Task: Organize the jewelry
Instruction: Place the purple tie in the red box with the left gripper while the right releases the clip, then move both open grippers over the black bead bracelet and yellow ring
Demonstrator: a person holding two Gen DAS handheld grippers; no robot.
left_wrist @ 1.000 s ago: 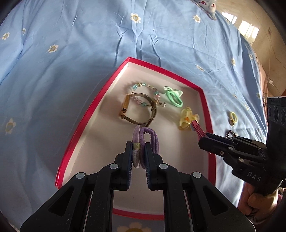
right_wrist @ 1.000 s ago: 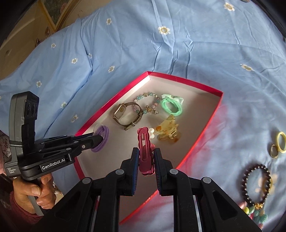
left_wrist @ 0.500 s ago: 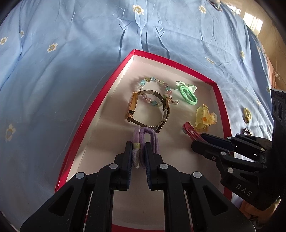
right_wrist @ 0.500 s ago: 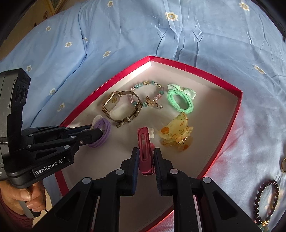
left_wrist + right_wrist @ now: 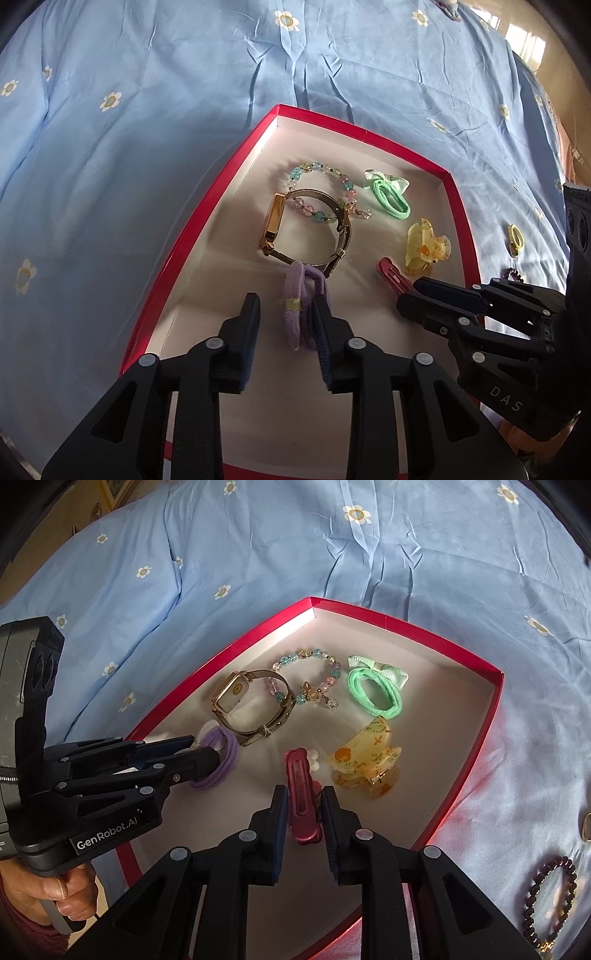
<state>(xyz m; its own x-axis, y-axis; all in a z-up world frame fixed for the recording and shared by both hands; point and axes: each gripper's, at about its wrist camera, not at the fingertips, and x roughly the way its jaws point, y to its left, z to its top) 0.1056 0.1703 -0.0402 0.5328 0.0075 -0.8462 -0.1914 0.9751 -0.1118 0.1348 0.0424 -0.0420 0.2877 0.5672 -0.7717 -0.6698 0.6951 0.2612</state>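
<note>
A red box (image 5: 207,218) with a pale floor lies on the blue bedspread. My left gripper (image 5: 286,321) is open over the box; a purple hair tie (image 5: 301,302) rests between its fingers, against the right one. My right gripper (image 5: 303,805) is open around a red hair clip (image 5: 301,794) that lies on the box floor. In the right wrist view the box (image 5: 476,749) also holds a gold watch (image 5: 243,698), a beaded bracelet (image 5: 306,679), a green hair tie (image 5: 373,690) and a yellow claw clip (image 5: 369,760).
On the bedspread right of the box lie a dark beaded bracelet (image 5: 550,893) and yellow rings (image 5: 515,236). The flowered blue bedspread (image 5: 258,554) surrounds the box. A floor and window light show at the far right of the left wrist view.
Both grippers have opened and lowered into the box. The purple hair tie and the red hair clip are let go and now rest on the box floor.
</note>
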